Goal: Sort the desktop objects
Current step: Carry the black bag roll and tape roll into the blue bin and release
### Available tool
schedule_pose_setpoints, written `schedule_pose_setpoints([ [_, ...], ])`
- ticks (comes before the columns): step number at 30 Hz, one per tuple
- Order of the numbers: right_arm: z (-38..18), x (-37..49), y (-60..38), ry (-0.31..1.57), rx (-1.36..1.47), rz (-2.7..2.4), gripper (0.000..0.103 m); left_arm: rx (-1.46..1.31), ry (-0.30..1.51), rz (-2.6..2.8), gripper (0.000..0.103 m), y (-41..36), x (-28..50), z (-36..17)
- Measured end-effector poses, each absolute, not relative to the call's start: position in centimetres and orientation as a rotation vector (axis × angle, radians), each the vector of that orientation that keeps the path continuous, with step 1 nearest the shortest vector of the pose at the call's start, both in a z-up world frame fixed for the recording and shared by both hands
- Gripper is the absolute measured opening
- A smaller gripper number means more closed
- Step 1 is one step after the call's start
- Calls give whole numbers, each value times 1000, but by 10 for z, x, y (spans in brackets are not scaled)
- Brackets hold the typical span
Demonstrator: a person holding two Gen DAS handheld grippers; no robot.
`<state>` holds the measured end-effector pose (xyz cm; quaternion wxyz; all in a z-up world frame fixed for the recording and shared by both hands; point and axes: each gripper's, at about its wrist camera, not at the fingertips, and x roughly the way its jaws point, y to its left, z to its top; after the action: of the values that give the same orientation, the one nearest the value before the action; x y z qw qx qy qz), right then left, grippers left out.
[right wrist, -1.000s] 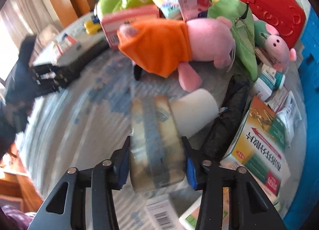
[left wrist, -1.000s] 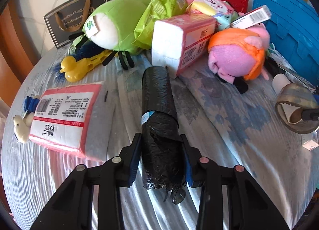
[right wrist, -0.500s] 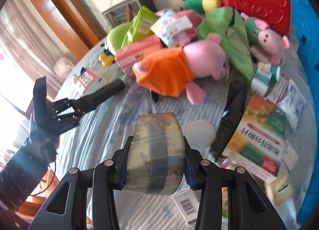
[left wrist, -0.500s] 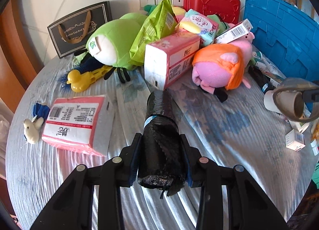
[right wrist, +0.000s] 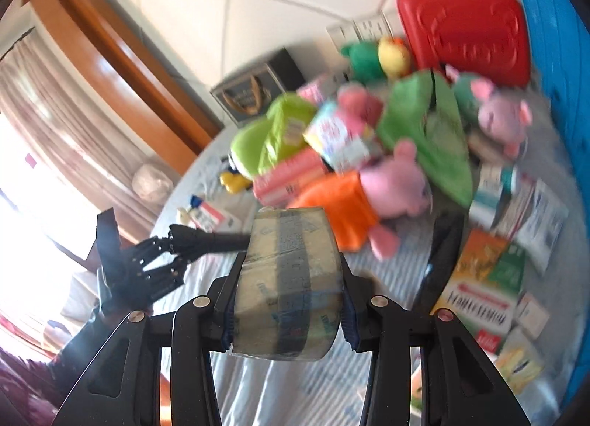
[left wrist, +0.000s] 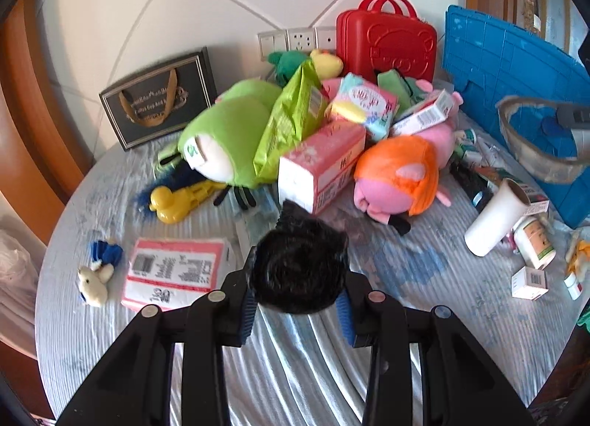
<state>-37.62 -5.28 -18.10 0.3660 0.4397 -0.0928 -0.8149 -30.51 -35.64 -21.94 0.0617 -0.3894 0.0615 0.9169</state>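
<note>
Tape roll [right wrist: 287,278] between claw [right wrist: 287,311] pads (lifted).

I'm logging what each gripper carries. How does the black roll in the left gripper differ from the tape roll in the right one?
The black roll is dark, opaque, crinkled plastic film; the tape roll is glossy, yellowish and see-through with blue print. The black roll is long and slim, and points away from its gripper; the tape roll is a short, wide ring with its flat sides against the pads. Shared: each is clamped between a gripper's pads, left gripper and right gripper, and lifted off the table.
</note>
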Motion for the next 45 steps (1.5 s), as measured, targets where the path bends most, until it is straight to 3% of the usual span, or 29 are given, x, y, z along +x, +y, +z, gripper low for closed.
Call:
schedule_pose_setpoints([
  [6,-144,-375,-52,-219,1036,-2145,43,-1118,200,2769,35,-353,-304,-203],
  [17,-135,-368,-47,-218,1015,-2168,43,-1055,185,2768,35,-345,-298,-184],
  [25,-100,-347,-22,-231,917,-2250,43,-846,229,2742,35,-302,-293,-121],
  [37,20,-261,123,-252,556,-2636,43,-365,304,2477,35,-117,-285,14],
  [45,50,-275,263,-330,514,-2848,43,-300,254,2338,35,51,-311,66],
])
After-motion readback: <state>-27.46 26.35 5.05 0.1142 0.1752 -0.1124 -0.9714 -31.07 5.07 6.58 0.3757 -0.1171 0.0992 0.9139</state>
